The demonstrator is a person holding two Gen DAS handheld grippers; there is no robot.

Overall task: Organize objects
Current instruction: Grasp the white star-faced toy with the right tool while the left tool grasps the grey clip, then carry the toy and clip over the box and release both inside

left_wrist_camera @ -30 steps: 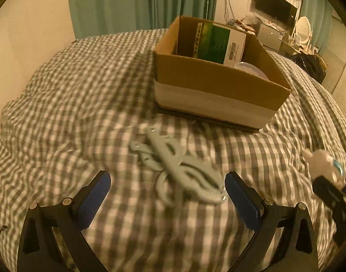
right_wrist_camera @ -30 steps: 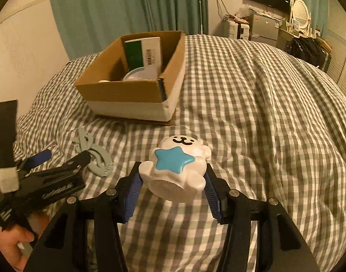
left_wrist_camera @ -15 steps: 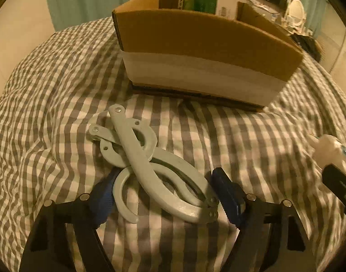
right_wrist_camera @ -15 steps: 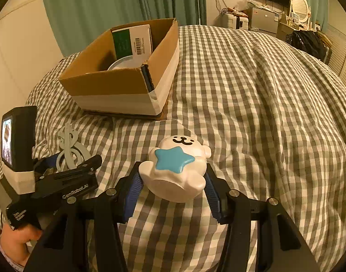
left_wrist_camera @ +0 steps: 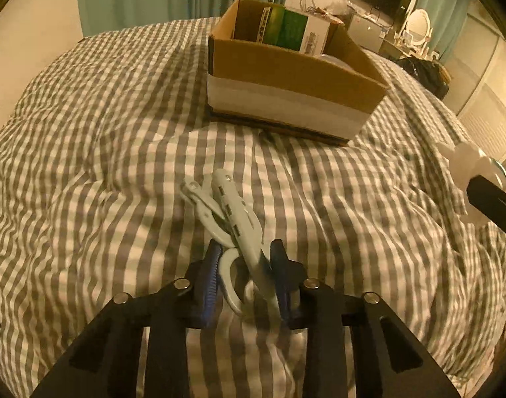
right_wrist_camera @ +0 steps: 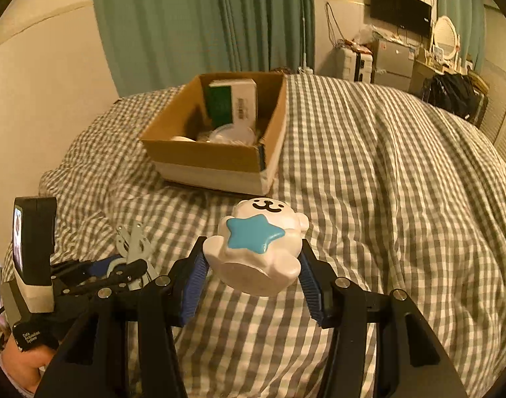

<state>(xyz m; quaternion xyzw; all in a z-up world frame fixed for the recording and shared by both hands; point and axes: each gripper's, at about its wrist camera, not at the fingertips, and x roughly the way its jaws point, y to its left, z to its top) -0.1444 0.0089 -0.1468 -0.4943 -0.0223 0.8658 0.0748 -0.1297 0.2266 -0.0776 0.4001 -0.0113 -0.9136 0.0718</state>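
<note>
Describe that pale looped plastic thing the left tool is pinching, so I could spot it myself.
Start at the cardboard box on the checked bedcover. In front of it, nearer the camera, the left gripper is shut on a bundle of pale blue-grey plastic hangers, flat curved loops with small holes. Unlike the rounded white star toy in the right gripper, it is thin and open.

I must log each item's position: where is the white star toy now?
In the right wrist view the white star toy sits clamped in the right gripper, above the checked bedcover, near the cardboard box.
</note>
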